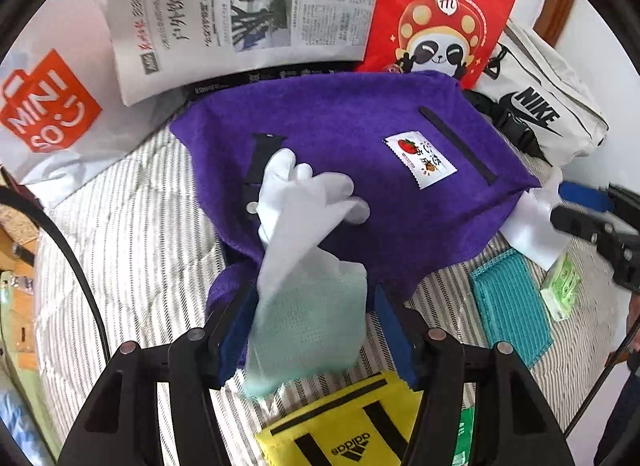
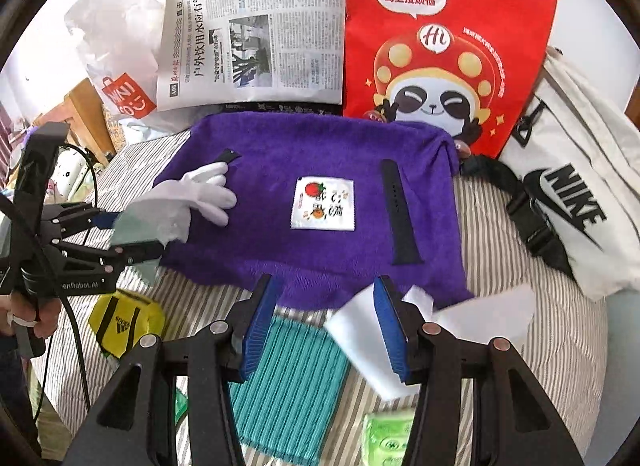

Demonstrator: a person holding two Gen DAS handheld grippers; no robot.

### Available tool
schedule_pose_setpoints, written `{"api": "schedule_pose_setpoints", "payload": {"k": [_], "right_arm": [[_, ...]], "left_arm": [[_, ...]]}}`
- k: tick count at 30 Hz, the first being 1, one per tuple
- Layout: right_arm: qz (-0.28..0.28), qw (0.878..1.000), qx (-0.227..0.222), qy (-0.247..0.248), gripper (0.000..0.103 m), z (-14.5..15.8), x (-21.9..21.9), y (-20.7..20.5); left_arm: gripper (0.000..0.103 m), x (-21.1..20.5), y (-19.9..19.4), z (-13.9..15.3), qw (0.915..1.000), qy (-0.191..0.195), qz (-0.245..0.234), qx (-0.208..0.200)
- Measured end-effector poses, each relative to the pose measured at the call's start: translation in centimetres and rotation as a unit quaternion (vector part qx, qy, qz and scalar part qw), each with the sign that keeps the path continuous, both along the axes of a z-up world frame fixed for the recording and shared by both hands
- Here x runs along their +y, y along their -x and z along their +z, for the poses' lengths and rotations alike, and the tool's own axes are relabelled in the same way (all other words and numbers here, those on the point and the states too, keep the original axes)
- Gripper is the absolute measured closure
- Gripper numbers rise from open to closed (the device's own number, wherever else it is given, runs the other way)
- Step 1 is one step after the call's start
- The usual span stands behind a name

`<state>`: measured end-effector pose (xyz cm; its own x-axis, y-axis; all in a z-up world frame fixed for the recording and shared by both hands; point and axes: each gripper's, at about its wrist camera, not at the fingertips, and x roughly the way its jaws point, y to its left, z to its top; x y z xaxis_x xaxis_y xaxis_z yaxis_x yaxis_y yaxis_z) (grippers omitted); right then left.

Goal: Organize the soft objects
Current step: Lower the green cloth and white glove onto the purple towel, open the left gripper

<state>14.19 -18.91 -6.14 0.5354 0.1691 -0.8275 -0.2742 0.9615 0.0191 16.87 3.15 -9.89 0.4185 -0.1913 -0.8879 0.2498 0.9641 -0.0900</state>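
A purple towel (image 1: 352, 137) (image 2: 320, 193) lies spread on the striped bed. On it lie a white glove (image 1: 312, 193) (image 2: 200, 193), a small white sachet (image 1: 420, 159) (image 2: 323, 203) and two black watch-strap halves (image 2: 400, 217) (image 1: 262, 153). My left gripper (image 1: 312, 330) (image 2: 128, 234) stands at the glove's greenish cuff (image 1: 308, 326), jaws wide apart on either side of it. My right gripper (image 2: 324, 330) (image 1: 580, 221) is open at the towel's near edge; a white sheet (image 2: 360, 338) lies by its right finger.
A teal knitted cloth (image 2: 288, 378) (image 1: 512, 306), a yellow Adidas pouch (image 1: 340, 426) (image 2: 124, 322) and a green tissue pack (image 2: 388, 438) (image 1: 562, 286) lie on the bed. Newspaper (image 2: 256, 49), red panda bag (image 2: 440, 45), white Nike bag (image 2: 572, 193) and Miniso bag (image 1: 48, 105) stand behind.
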Motion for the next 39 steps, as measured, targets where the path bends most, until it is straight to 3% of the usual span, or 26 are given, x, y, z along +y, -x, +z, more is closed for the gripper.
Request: {"api": "schedule_pose_setpoints", "payload": {"k": [4, 9, 10, 11, 13, 17, 19, 22, 31, 39], "right_arm": [[-0.002, 1.000, 0.006, -0.010, 0.053, -0.5, -0.1, 0.9], [0.000, 1.000, 0.010, -0.020, 0.053, -0.5, 0.0, 1.7], [0.000, 1.000, 0.009, -0.018, 0.053, -0.4, 0.0, 1.9], [-0.001, 1.000, 0.008, -0.016, 0.053, -0.4, 0.0, 2.1], [0.002, 1.000, 0.008, -0.013, 0.053, -0.2, -0.1, 2.4], [-0.005, 1.000, 0.011, -0.009, 0.053, -0.3, -0.8, 2.3], [-0.008, 1.000, 0.012, -0.009, 0.053, -0.4, -1.1, 2.1], [-0.013, 1.000, 0.014, -0.013, 0.053, -0.7, -1.4, 1.7], [-0.016, 0.999, 0.032, -0.014, 0.052, -2.5, -1.9, 0.8], [-0.021, 0.999, 0.033, -0.023, 0.052, -2.4, -2.5, -0.2]], "left_arm": [[0.041, -0.8, -0.6, 0.9, 0.9994, -0.013, -0.011, -0.030], [0.041, -1.0, -3.0, 1.3, 0.9994, 0.016, -0.003, -0.031], [0.047, -1.2, -3.1, 1.1, 0.9995, 0.017, -0.006, -0.027], [0.061, -1.3, -3.4, 0.8, 0.9997, 0.013, -0.008, -0.017], [0.071, -1.5, -3.7, -0.1, 0.9998, 0.005, -0.017, 0.000], [0.069, -2.2, -3.6, -2.0, 0.9985, -0.046, -0.028, 0.012], [0.070, -1.9, -3.6, -2.1, 0.9991, -0.036, -0.020, 0.002], [0.092, -1.5, -4.0, -2.4, 0.9996, -0.002, -0.020, 0.018], [0.094, -1.8, -5.0, 1.3, 0.9976, 0.063, -0.025, -0.018], [0.094, -4.7, -9.0, -1.4, 0.9980, 0.053, -0.033, 0.000]]}}
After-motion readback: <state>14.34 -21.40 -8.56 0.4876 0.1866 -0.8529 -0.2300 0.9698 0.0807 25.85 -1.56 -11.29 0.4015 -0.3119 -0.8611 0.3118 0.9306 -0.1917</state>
